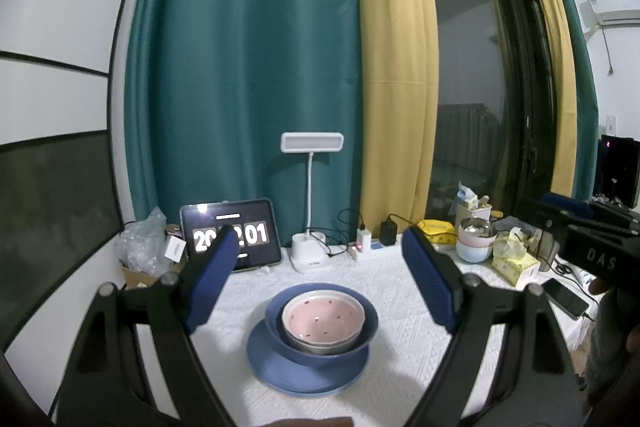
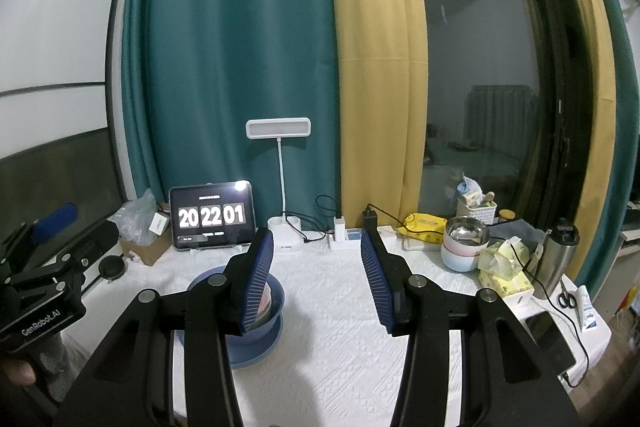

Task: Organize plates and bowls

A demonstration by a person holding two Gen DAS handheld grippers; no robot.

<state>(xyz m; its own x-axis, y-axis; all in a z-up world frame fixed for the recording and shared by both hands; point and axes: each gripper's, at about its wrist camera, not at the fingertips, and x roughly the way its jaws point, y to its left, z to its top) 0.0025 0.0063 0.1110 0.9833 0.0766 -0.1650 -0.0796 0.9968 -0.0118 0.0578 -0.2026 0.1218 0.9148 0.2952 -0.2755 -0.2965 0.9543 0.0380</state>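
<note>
- Left wrist view: the left gripper hangs released, its ribbed blue pads spread wide with nothing between them.
- Ahead of it and centred between the two fingers sits the stack: a flat blue plate on the white textured tablecloth, a deep blue bowl on the plate, and inside that a pink bowl with small red specks, nested in a greyish bowl whose rim just shows beneath it.
- Beyond the right finger, a second stack stands near the table's back edge: a shiny metal bowl on top of pastel bowls.
- The right gripper's black body enters at the far right of this view.
- Right wrist view: the right gripper is likewise released, fingers apart and empty.
- Here the blue bowl and plate lie behind the left finger, half hidden, so the pink bowl's inside cannot be seen.
- Only this view shows the steel flask and scissors off past the right finger.
- A tablet clock reads 20 22 01, unblocked here.
</note>
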